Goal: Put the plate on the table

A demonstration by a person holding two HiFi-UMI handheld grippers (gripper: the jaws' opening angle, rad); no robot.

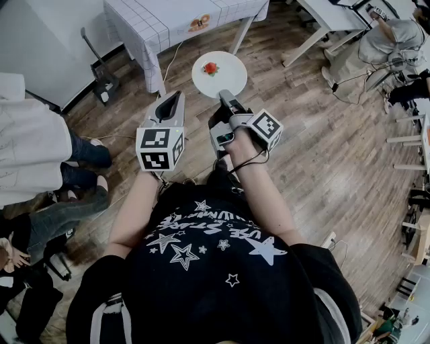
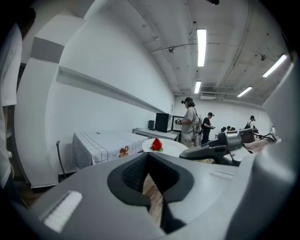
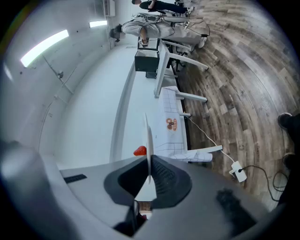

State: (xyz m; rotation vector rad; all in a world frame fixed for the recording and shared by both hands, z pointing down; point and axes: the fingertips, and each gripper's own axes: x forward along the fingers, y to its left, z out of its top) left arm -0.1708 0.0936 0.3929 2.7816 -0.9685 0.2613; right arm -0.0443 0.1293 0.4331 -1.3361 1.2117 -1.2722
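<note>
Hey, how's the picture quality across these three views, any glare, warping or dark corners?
Head view: even light, fisheye bends the floor planks. Left gripper view: ceiling tube lights blow out white, black rim round the frame. Right gripper view: rolled sideways, plate edge-on, same black rim.

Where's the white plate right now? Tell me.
Head view, top centre: the white plate, a strawberry on it, is held by its near rim in the right gripper over the wood floor, short of the checked-cloth table.
</note>
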